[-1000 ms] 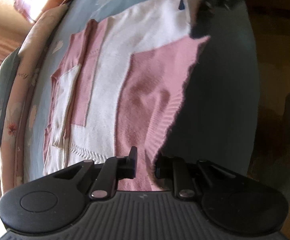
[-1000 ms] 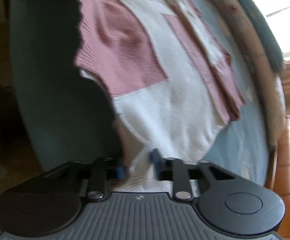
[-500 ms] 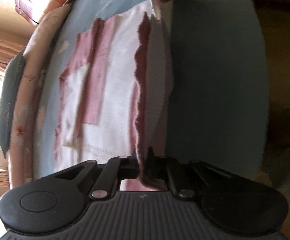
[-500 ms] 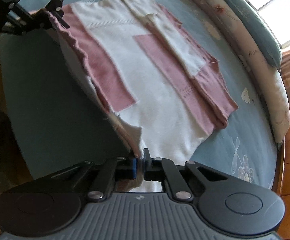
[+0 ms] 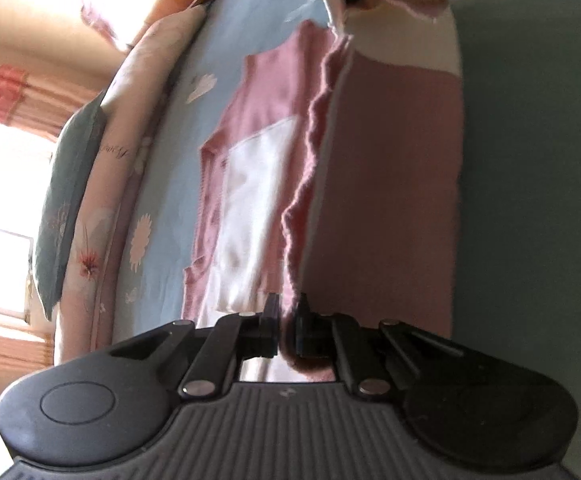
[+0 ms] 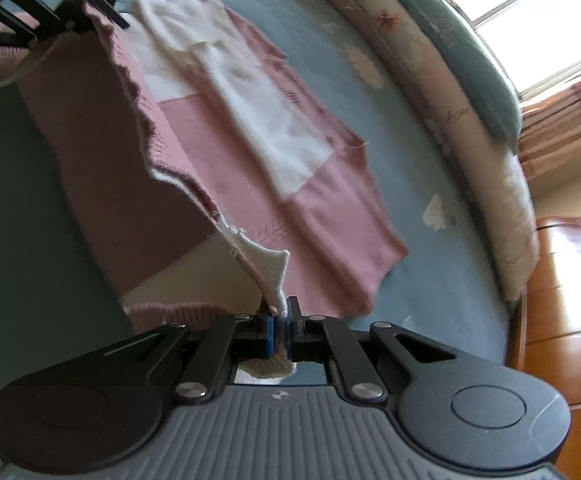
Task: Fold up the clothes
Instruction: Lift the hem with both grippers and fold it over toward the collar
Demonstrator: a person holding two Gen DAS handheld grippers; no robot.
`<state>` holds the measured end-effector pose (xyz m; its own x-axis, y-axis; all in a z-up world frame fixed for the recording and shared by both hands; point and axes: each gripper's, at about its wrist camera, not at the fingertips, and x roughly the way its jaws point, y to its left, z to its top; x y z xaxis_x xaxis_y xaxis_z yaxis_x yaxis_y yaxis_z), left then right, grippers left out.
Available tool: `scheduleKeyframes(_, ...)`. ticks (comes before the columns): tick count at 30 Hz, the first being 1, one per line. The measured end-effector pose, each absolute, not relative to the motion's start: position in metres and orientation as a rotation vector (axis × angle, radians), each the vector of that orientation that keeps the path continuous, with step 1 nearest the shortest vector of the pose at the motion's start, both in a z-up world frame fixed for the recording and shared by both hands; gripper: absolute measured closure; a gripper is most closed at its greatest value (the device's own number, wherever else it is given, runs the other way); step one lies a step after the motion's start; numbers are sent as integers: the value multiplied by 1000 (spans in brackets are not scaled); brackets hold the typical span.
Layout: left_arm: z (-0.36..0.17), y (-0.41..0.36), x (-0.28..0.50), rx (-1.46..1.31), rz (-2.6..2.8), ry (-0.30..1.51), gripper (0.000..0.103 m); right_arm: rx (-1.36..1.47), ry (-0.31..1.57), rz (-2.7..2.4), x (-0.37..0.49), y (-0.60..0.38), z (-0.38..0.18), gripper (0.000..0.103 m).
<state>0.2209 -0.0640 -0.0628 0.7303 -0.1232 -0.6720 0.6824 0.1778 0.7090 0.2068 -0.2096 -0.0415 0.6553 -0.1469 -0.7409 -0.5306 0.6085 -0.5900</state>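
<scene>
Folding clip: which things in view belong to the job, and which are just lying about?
In the job:
sweater, near edge lifted
left gripper, shut on it
right gripper, shut on it

Just there:
bedspread
pillows
curtain
wooden bed frame

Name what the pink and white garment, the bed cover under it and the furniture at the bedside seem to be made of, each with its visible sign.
Pink and white garment: probably knitted yarn, matt; ribbed, fuzzy, wavy lifted edge.
Bed cover: seemingly smooth woven cloth, matt blue with printed white flowers.
Bedside furniture: looks like varnished wood; orange-brown, glossy highlights.
</scene>
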Motion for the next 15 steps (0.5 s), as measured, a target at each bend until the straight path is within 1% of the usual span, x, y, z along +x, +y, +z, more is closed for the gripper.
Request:
scheduleKeyframes(8,-55,-54,293,1187,-572,524,97,-938,814,130,290,-197,-38,97)
scheduleKeyframes(15,-59,-52,339,1194,-536,501,94,-951,784,89,343,-201,-47,97)
